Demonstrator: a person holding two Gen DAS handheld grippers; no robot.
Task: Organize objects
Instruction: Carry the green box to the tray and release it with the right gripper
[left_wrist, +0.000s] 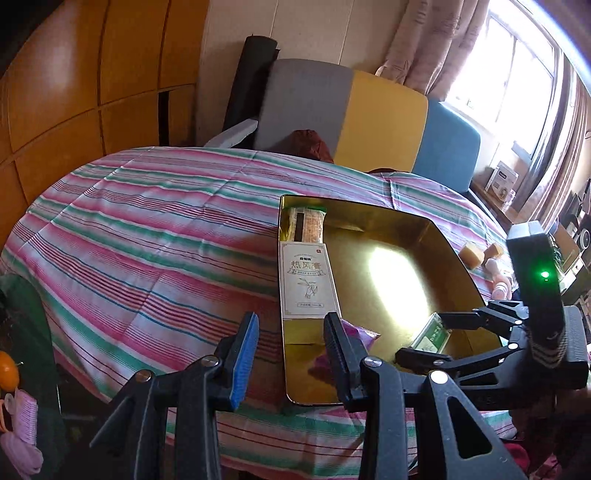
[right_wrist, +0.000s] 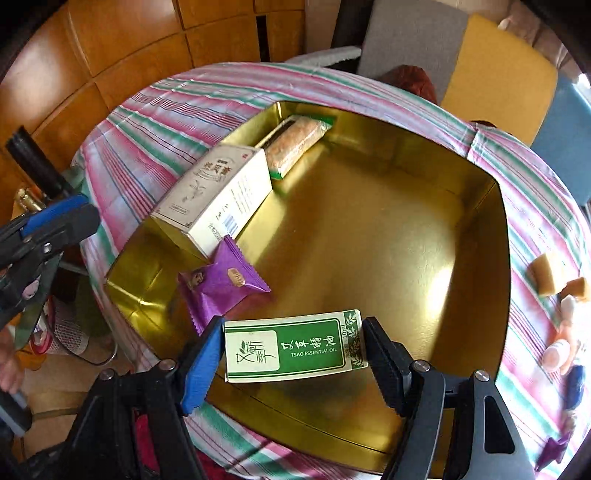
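Essential-oil carton (right_wrist: 295, 345), green and white, sits low in the middle of the right wrist view, clamped endwise between the right gripper (right_wrist: 293, 360) pads, so the jaws stand about as wide as the carton is long. It hangs over the near edge of the gold tin tray (right_wrist: 369, 229), which I'd judge is where it is meant to go.

Just above and left of it lies a purple snack packet (right_wrist: 221, 288) on the tray floor. Beyond that, along the tray's left wall, a long white box (right_wrist: 218, 195) and a wrapped biscuit bar (right_wrist: 295, 142) lie end to end, seemingly lined up against the wall to leave the broad middle free. That bare floor looks the natural spot for the carton.

In the left wrist view the left gripper (left_wrist: 291, 354) fills the bottom centre, jaws only narrowly apart with nothing between them; it hovers at the tray's near left corner, perhaps ready to steady it.

Outside the tray, at the right edge of the right wrist view, yellowish blocks (right_wrist: 546, 273) and small pink-capped bottles (right_wrist: 557, 354) wait on the striped cloth (right_wrist: 155, 122).
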